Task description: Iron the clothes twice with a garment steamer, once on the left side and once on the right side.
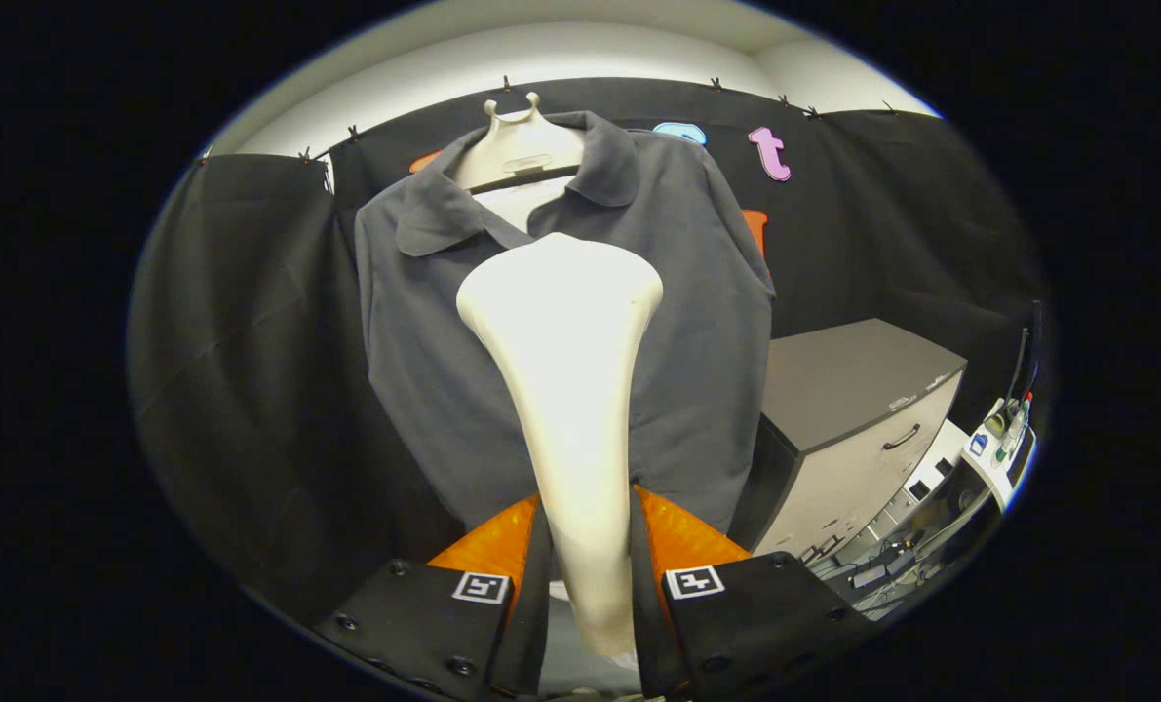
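A dark grey collared shirt (677, 322) hangs on a pale hanger (520, 146) in front of the black cloth wall. A cream-white garment steamer (570, 390) stands upright between my fingers, its wide head raised near the shirt's upper chest, just below the collar. My gripper (588, 531) is shut on the steamer's narrow handle, with both fingers pressing its sides. The steamer head hides the middle of the shirt front, and I cannot tell whether it touches the cloth.
A grey drawer cabinet (853, 429) stands to the right of the shirt. Beyond it, low on the right, lie cables and a small device with bottles (1004, 439). Black cloth (239, 370) hangs to the left of the shirt.
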